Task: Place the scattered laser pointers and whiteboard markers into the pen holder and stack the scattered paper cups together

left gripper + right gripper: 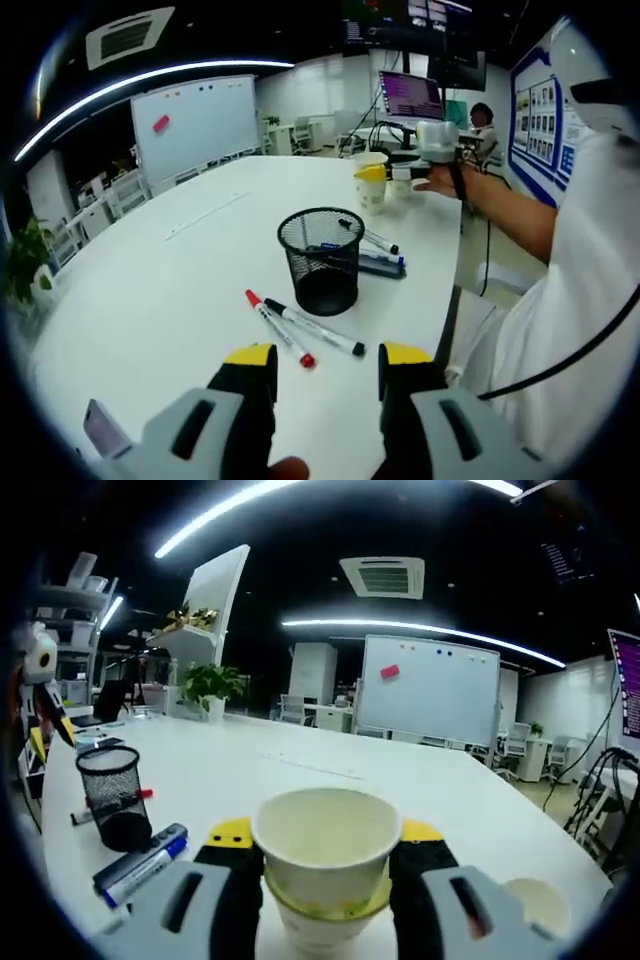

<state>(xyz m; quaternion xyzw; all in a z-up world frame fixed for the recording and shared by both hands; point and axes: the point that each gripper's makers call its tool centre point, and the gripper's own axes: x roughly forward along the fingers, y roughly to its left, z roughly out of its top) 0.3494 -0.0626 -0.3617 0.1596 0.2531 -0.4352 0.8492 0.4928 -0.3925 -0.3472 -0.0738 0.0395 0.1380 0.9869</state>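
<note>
My left gripper [328, 358] hangs open over the white table [150, 300], with nothing between its yellow-tipped fingers. Just ahead lie a red-capped marker [281, 329] and a black-capped marker [315, 328]. Behind them stands the black mesh pen holder [322, 260], with one pen leaning inside it. More markers [380, 263] lie at its right side. Farther off, my right gripper [392, 173] is shut on a paper cup [371, 185]. In the right gripper view that cup [325, 845] sits nested in a second cup between the jaws of my right gripper [325, 832]. Another cup [537, 902] lies at the lower right. The pen holder [112, 795] and a blue marker [140, 865] are to the left.
A person's arm [510, 215] reaches across the right side, beyond the table edge. A small flat device [100, 428] lies near my left gripper. A long thin strip [205, 215] lies on the table. A whiteboard [195, 120] and a laptop [410, 95] stand farther back.
</note>
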